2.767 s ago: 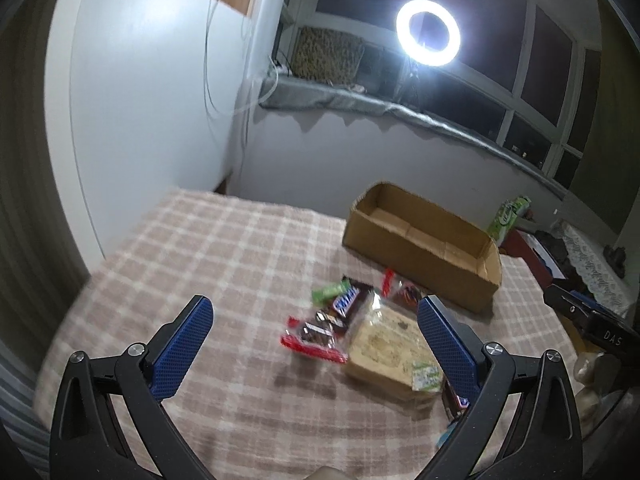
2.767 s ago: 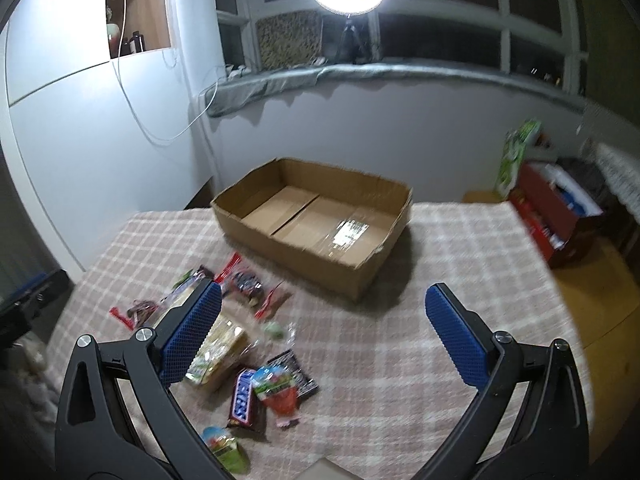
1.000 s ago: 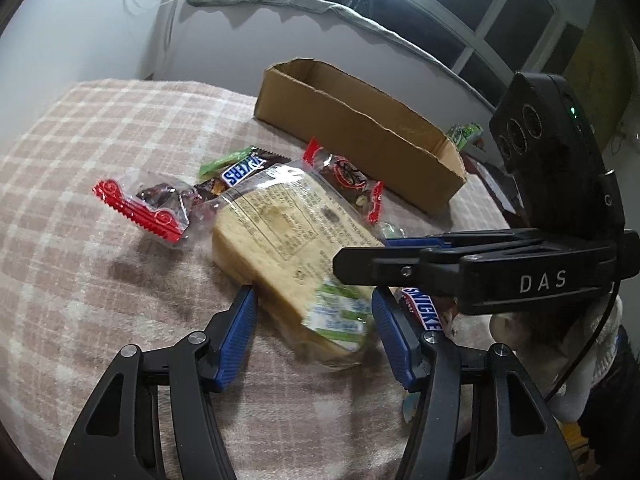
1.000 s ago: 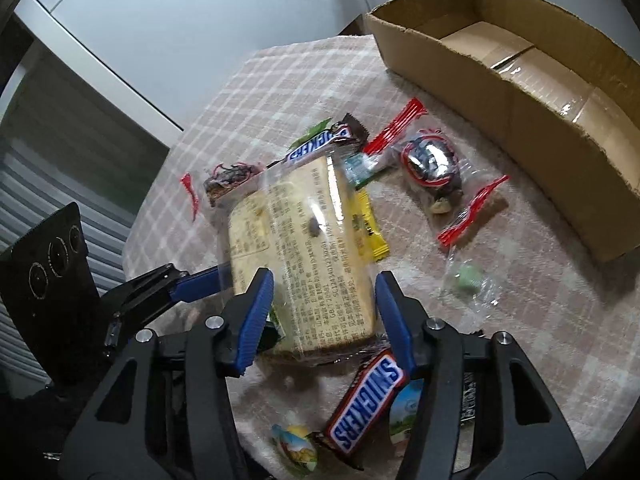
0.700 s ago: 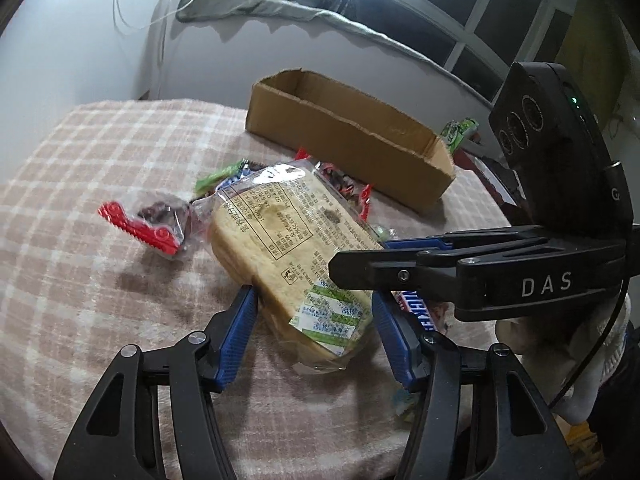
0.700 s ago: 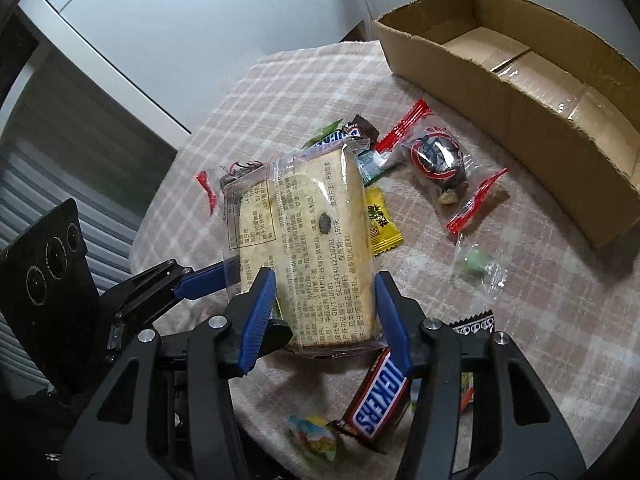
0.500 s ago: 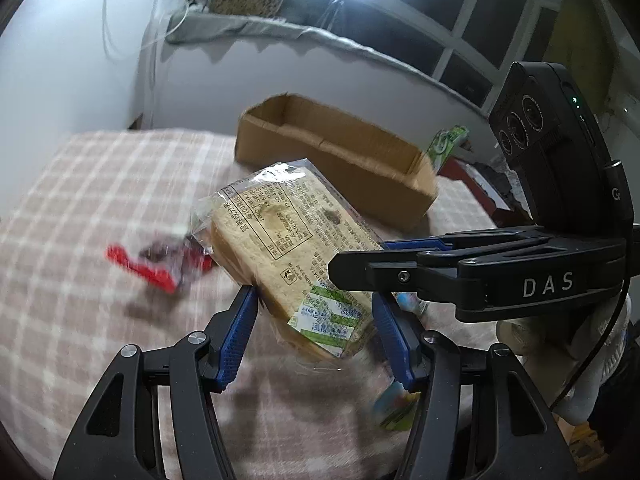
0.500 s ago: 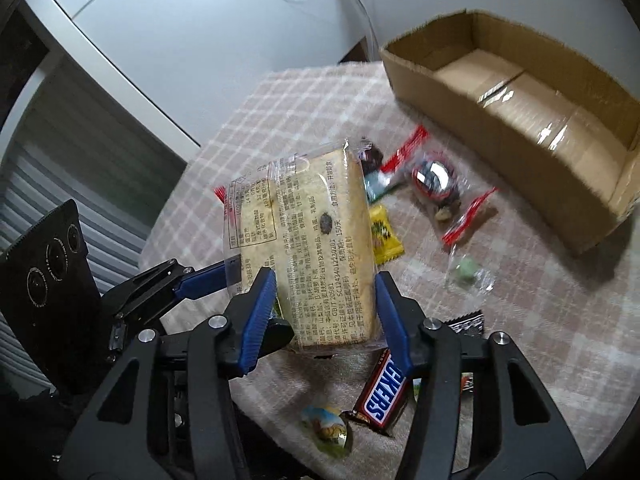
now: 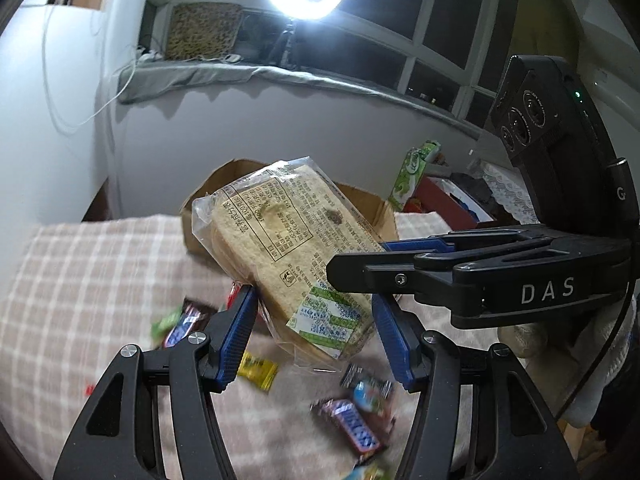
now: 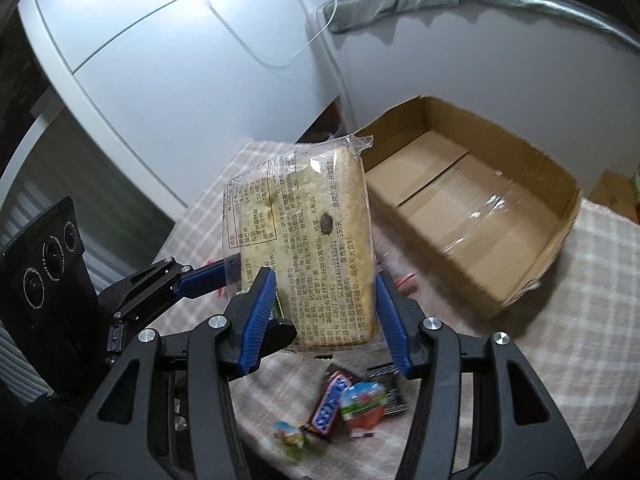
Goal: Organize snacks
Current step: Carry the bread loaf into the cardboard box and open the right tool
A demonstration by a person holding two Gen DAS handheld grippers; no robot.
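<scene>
Above the checked tablecloth [image 10: 592,320] | your left gripper [image 9: 316,332] and right gripper [image 10: 322,316] both clamp the clear-wrapped bread slab [image 10: 316,248] | open brown cardboard box [image 10: 472,208] just beyond.

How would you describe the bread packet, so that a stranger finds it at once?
Start at the brown cardboard box on the checked tablecloth. In front of it, lifted above the cloth, both grippers grip the bread packet. It is by far the largest snack: pale slices in clear wrap with black print, unlike the small bright sweets below.
</scene>
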